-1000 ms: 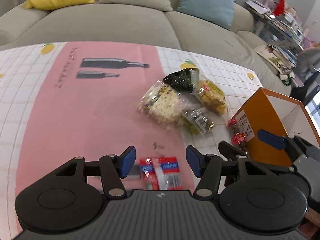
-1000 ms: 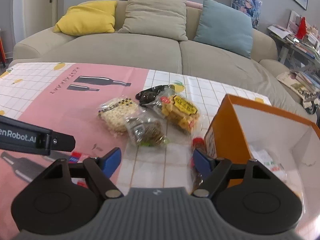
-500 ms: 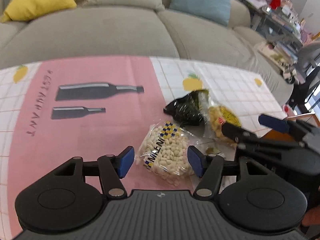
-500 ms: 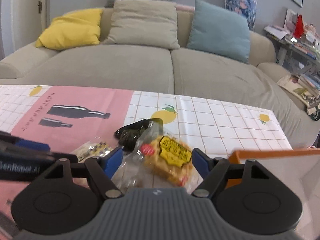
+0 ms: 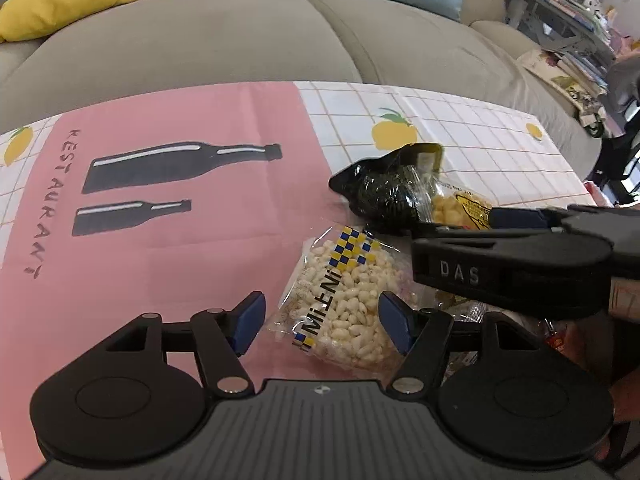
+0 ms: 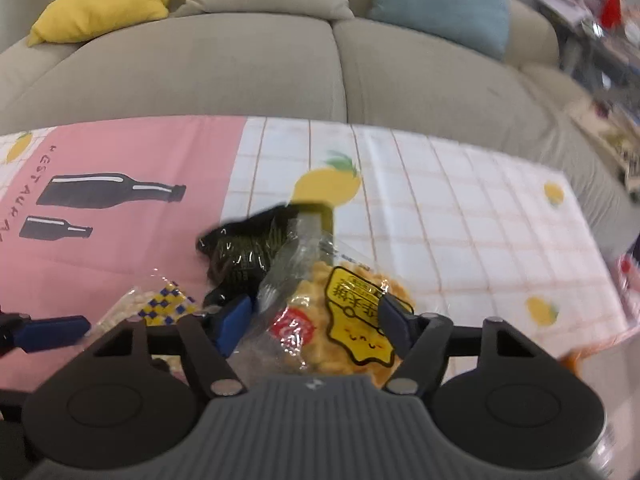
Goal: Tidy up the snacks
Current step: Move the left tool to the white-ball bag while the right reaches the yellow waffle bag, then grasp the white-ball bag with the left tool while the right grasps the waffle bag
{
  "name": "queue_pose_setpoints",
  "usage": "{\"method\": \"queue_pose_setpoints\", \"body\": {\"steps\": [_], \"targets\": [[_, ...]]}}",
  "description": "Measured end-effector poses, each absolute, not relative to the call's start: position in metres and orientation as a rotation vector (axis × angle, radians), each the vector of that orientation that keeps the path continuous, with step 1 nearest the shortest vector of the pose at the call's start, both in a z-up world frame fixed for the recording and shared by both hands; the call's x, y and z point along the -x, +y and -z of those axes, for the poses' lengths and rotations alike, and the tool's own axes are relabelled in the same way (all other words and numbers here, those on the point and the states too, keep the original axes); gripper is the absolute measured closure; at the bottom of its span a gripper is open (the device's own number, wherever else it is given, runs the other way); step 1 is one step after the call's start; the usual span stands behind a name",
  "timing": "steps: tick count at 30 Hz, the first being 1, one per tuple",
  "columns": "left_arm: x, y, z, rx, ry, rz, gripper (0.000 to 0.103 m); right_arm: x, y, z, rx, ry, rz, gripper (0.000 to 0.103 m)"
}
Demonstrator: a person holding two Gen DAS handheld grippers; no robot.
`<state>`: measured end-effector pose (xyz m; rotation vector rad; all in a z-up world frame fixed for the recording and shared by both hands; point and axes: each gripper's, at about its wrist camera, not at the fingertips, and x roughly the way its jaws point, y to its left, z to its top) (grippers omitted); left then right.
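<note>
Snack bags, three: left tool opening astride one, right tool closing astride another.

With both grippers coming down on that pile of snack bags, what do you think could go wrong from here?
The right gripper is closing around the yellow-label bag, which overlaps the black bag; it may drag that one along. The left gripper, opening around the puffed-rice bag, works right beside the right gripper, so they could collide. The crinkly clear film might also slip from the pads.
</note>
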<state>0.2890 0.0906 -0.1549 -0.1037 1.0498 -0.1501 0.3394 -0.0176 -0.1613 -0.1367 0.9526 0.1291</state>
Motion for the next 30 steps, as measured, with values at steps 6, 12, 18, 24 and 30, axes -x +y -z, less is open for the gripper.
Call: {"method": "queue_pose_setpoints", "body": {"steps": [6, 12, 18, 24, 30], "targets": [[-0.268, 0.095, 0.149, 0.066, 1.068, 0.109, 0.032, -0.315, -0.012, 0.159, 0.124, 0.970, -0.175, 0.049], [-0.224, 0.121, 0.145, 0.112, 1.106, 0.051, 0.038, -0.278, 0.003, 0.152, 0.078, 0.997, -0.306, 0.053], [-0.191, 0.139, 0.135, 0.115, 1.133, -0.003, 0.045, -0.243, 0.029, 0.146, 0.099, 0.987, -0.445, 0.078], [-0.176, 0.151, 0.122, 0.102, 1.098, -0.006, 0.041, -0.234, 0.034, 0.139, 0.104, 1.008, -0.491, 0.088], [-0.169, 0.163, 0.111, 0.150, 1.049, 0.038, 0.030, -0.238, 0.002, 0.122, 0.033, 0.978, -0.465, 0.060]]}}
